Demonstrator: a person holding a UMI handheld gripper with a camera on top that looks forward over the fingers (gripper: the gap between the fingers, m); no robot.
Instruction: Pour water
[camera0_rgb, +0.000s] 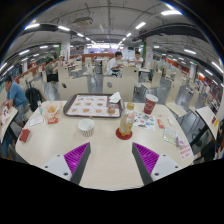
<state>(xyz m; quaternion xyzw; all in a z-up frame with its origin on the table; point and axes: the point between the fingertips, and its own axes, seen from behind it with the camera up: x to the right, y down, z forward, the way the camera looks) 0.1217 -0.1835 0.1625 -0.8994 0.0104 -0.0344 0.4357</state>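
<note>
My gripper (112, 165) hangs above the near part of a white table (108, 150), its two purple-padded fingers (75, 157) spread wide with nothing between them. Beyond the fingers, a pale bottle-like container (126, 122) stands on a red coaster, a little right of centre. A white paper cup (86, 128) stands left of it. A red cup (149, 105) stands farther back on the right. No water is visible from here.
A tray of baked goods (92, 105) lies at the table's far side. A snack box (51, 112) stands at the left, papers and cards (145, 121) at the right. A person (13, 98) sits at the left edge. Chairs and other tables fill the hall behind.
</note>
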